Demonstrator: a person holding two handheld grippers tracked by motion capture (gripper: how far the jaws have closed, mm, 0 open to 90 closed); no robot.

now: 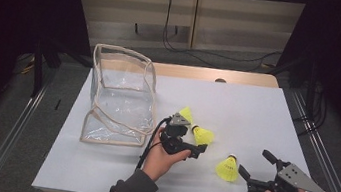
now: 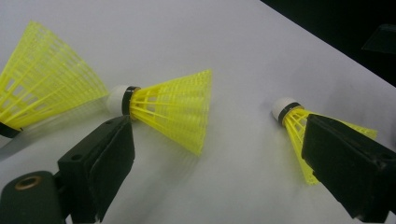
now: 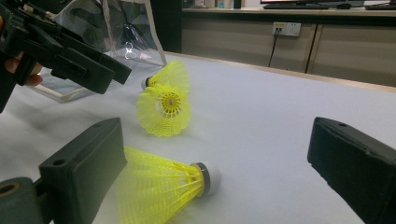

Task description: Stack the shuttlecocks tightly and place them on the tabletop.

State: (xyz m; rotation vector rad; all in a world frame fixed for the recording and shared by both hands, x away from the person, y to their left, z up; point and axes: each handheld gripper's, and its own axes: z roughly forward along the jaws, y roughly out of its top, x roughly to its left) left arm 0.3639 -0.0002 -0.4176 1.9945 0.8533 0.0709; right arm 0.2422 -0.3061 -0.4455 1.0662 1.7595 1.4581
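Observation:
Three yellow plastic shuttlecocks lie on the white table top (image 1: 257,108). My left gripper (image 1: 191,140) is open, its jaws on either side of the middle shuttlecock (image 1: 202,135), which lies on its side just ahead of them (image 2: 170,109). The far shuttlecock (image 1: 186,113) lies at the left of the left gripper view (image 2: 42,88). My right gripper (image 1: 256,163) is open beside the near shuttlecock (image 1: 228,168). In the right gripper view this shuttlecock (image 3: 163,186) rests against the left jaw, white cork pointing right. Nothing is gripped by either gripper (image 2: 219,135) (image 3: 219,140).
A clear plastic bag (image 1: 120,96) with beige trim stands open at the table's left, just beyond the left hand. Bare white surface stretches to the right and far side. Dark floor, cables and metal rails surround the table.

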